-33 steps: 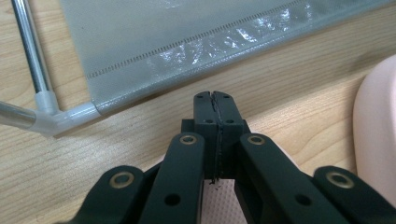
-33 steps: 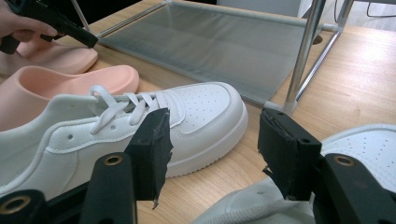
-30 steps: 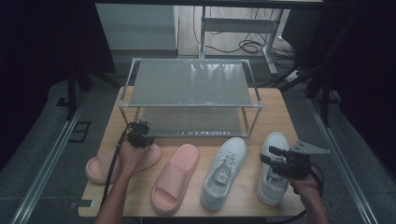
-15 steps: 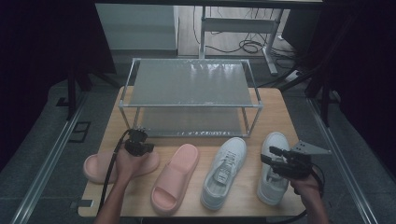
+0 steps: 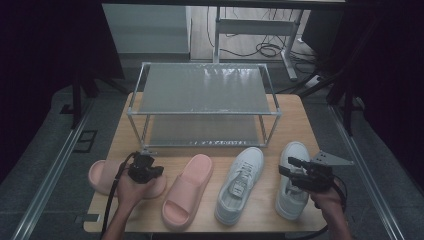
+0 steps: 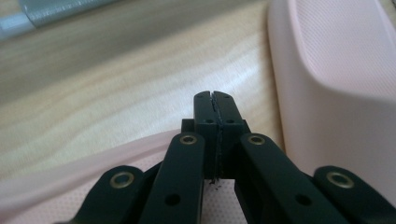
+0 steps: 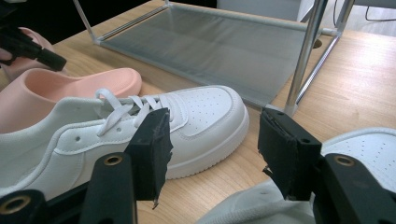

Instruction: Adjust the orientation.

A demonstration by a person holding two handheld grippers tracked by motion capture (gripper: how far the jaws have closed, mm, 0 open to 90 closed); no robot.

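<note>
No readable text anywhere (views perhaps too dim).

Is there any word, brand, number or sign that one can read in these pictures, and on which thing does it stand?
None can be read.
Sneakers: plain white, no brand mark shows.
Slides: plain pink, no print shows.
Rack: bare metal and mesh, no label.
Grippers: black, no marking shows on them.

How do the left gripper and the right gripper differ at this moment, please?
The left gripper has its jaws shut and empty, over the pink slide; the right gripper has its jaws open, above the white sneaker at the table's right end. Both are black and hand-held.
</note>
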